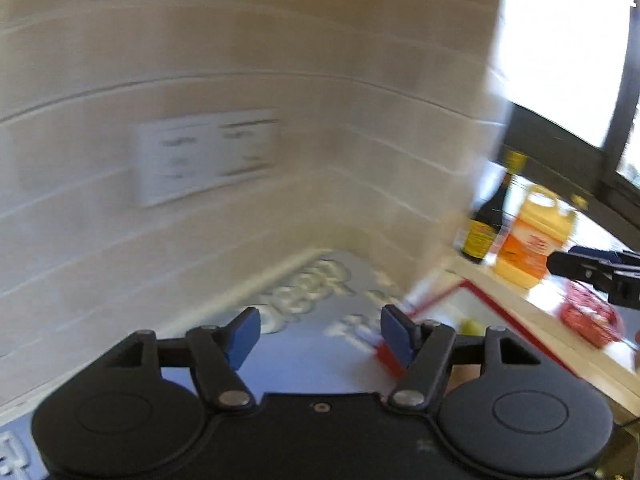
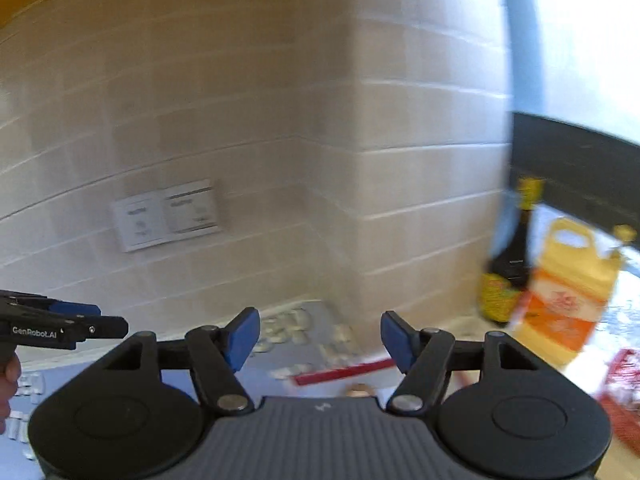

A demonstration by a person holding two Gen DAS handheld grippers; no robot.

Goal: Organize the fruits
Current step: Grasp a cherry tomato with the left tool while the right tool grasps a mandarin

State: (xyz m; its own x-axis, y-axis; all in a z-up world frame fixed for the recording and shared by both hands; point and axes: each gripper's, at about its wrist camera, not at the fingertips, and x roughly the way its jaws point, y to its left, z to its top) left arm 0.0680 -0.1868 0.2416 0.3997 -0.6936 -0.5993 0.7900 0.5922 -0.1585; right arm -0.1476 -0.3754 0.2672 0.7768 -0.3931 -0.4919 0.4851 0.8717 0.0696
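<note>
Both grippers are held wide open with nothing between the blue pads: left gripper (image 1: 320, 334), right gripper (image 2: 320, 334). Behind them, a tiled wall (image 1: 240, 60) is seen, pretty blurry. A yellow jug (image 2: 568, 292) and dark sauce bottle (image 2: 508, 268) are parked together. Something small, yellow-green, maybe fruit (image 1: 471, 326), is spotted inside the red-rimmed tray (image 1: 436, 300).

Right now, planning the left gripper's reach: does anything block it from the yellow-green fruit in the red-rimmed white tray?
Nothing visible does. The yellow-green fruit lies in the red-rimmed white tray, right of the open left gripper.
</note>
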